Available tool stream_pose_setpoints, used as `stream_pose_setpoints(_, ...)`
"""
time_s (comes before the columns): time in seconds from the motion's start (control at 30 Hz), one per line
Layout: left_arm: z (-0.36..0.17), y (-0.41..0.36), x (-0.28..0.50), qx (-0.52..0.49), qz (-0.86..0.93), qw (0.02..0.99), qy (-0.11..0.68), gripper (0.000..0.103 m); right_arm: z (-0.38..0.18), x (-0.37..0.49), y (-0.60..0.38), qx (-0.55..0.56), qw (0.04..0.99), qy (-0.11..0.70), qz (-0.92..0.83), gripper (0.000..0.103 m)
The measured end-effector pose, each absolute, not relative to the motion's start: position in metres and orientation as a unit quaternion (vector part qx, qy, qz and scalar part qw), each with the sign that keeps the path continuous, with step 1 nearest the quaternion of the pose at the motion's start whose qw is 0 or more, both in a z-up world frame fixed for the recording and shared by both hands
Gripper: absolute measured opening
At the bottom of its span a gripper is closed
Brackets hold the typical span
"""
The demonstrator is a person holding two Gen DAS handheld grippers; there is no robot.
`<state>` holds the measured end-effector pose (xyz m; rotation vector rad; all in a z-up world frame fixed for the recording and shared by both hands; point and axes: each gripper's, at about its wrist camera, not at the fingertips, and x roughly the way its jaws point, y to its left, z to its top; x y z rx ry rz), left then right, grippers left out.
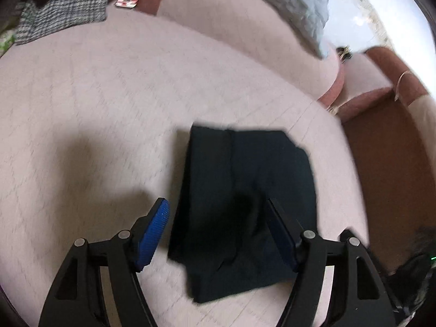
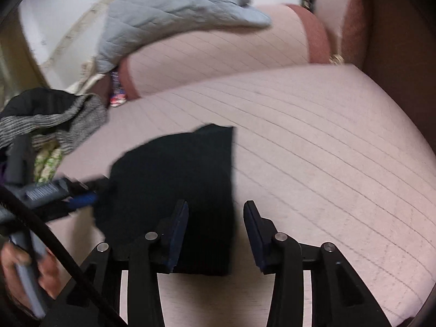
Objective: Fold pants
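The dark pants [image 1: 245, 190] lie folded into a compact rectangle on the pink quilted sofa seat [image 1: 95, 103]. My left gripper [image 1: 218, 207] is open and hovers over the near part of the pants, empty. In the right wrist view the pants [image 2: 177, 179] lie left of centre. My right gripper [image 2: 215, 209] is open over their right edge, holding nothing. The left gripper [image 2: 81, 199] shows at the pants' left side, with the hand holding it below.
A checked garment pile [image 1: 65, 8] lies at the seat's far left, also seen in the right wrist view [image 2: 54, 120]. A grey quilted blanket [image 2: 174, 8] hangs over the backrest. A sofa arm and brown floor [image 1: 387, 150] are to the right.
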<state>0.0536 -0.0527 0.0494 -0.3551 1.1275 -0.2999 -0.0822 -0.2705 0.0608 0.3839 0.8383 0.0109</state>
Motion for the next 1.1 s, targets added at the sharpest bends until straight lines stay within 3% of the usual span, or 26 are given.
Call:
stream_pose_setpoints(0.13,0.028,-0.054,0.033,-0.167,-0.128,0.806,0.553,0.072,0.042,-0.071,-0.244,0.158,0.885,0.438,0.015,0.042)
stream_pose_setpoints(0.2,0.03,-0.053,0.025,-0.165,-0.13,0.811,0.545,0.072,0.031,-0.075,-0.242,0.121,0.89,0.438,-0.018,0.048)
stream_pose_setpoints(0.27,0.032,-0.05,0.017,-0.176,-0.135,0.809,0.545,0.072,0.026,-0.083,-0.252,0.147,0.885,0.442,-0.022,0.053)
stream_pose_setpoints(0.37,0.036,-0.046,0.006,-0.173,-0.13,0.812,0.542,0.072,0.032,-0.094,-0.267,0.191,0.88,0.434,-0.03,0.053)
stream_pose_setpoints(0.73,0.06,-0.053,-0.039,-0.107,-0.079,0.855,0.501,0.072,0.041,-0.129,-0.252,0.177,0.883,0.43,-0.057,0.054)
stream_pose_setpoints(0.87,0.073,-0.061,-0.056,-0.068,-0.067,0.874,0.476,0.073,0.046,-0.139,-0.25,0.181,0.887,0.422,-0.058,0.066)
stream_pose_setpoints(1.1,0.081,-0.081,-0.076,-0.033,-0.077,0.881,0.466,0.075,0.056,-0.15,-0.245,0.174,0.894,0.408,-0.066,0.072)
